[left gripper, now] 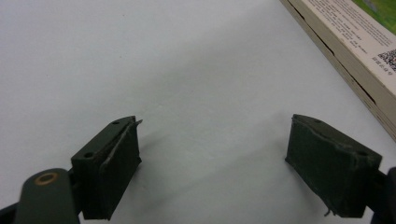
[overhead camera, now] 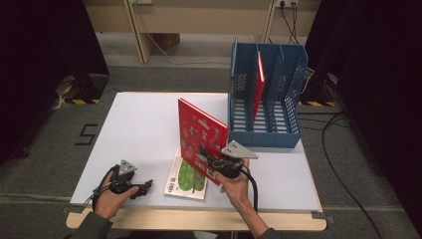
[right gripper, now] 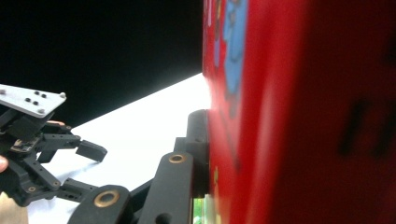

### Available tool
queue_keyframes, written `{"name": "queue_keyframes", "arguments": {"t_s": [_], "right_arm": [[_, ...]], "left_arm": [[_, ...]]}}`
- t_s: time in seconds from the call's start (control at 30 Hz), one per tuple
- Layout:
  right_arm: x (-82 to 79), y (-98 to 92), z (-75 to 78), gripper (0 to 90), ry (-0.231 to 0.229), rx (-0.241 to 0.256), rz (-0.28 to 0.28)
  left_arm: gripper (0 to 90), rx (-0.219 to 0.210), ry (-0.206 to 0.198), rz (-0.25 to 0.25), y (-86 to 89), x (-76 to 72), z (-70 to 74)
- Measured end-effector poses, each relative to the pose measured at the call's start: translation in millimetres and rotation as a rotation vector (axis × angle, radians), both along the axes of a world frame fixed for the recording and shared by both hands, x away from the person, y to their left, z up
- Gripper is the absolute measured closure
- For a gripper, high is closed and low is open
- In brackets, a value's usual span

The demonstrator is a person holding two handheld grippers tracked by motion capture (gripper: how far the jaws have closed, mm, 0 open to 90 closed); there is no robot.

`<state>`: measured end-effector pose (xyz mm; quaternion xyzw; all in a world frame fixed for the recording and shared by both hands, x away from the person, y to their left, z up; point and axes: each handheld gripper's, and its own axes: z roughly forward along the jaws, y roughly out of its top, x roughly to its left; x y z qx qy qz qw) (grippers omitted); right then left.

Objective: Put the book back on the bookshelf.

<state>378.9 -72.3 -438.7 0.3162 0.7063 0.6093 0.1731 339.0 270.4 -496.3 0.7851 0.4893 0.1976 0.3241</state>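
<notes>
A red picture book point(overhead camera: 201, 134) stands upright above the white table point(overhead camera: 139, 124), held by its lower corner in my right gripper point(overhead camera: 215, 167), which is shut on it. In the right gripper view the red book point(right gripper: 299, 112) is pressed against one black finger point(right gripper: 198, 140). A green-covered book point(overhead camera: 188, 180) lies flat beneath it near the table's front edge; its edge point(left gripper: 355, 51) appears at the upper right of the left gripper view. My left gripper point(overhead camera: 144, 187) rests on the table at the front left, open and empty, its gap point(left gripper: 212, 163) over bare table. It also appears as the far gripper point(right gripper: 77, 170).
A blue file rack point(overhead camera: 266, 94) with several slots stands at the table's back right; a red book point(overhead camera: 259, 82) stands in one slot. Black curtains flank both sides. Cables point(overhead camera: 338, 149) run on the floor to the right.
</notes>
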Motion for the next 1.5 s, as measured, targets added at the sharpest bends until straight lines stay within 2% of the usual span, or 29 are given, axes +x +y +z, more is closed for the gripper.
{"name": "queue_keyframes", "arguments": {"t_s": [0.27,0.33,0.47,0.6,0.7,1.17,1.5], "right_arm": [[-2.4,-4.3,7.7,79.5,-0.01,0.001,0.007],[-3.0,-7.5,11.0,79.5,-0.021,-0.015,-0.001],[-4.2,-12.5,15.9,79.6,-0.015,-0.017,-0.001],[-5.0,-17.8,21.6,79.6,-0.049,-0.011,-0.013],[-7.3,-23.4,26.9,79.6,-0.056,0.003,-0.019],[-13.4,-55.3,49.5,79.6,-0.103,0.038,-0.095],[-21.0,-90.5,61.7,79.6,-0.12,0.055,-0.175]], "left_arm": [[16.1,-0.002,0.001,-0.001,0.3,0.0,0.0],[16.1,-0.001,0.001,-0.001,0.2,0.0,0.0],[16.1,-0.001,0.001,-0.001,0.2,-0.1,0.0],[16.1,0.0,0.002,-0.002,0.3,-0.1,0.1],[16.1,-0.002,0.003,-0.003,0.5,0.1,0.1],[16.0,0.001,0.004,-0.005,0.8,0.0,0.2],[15.9,0.001,0.006,-0.006,1.1,0.0,0.2]]}}
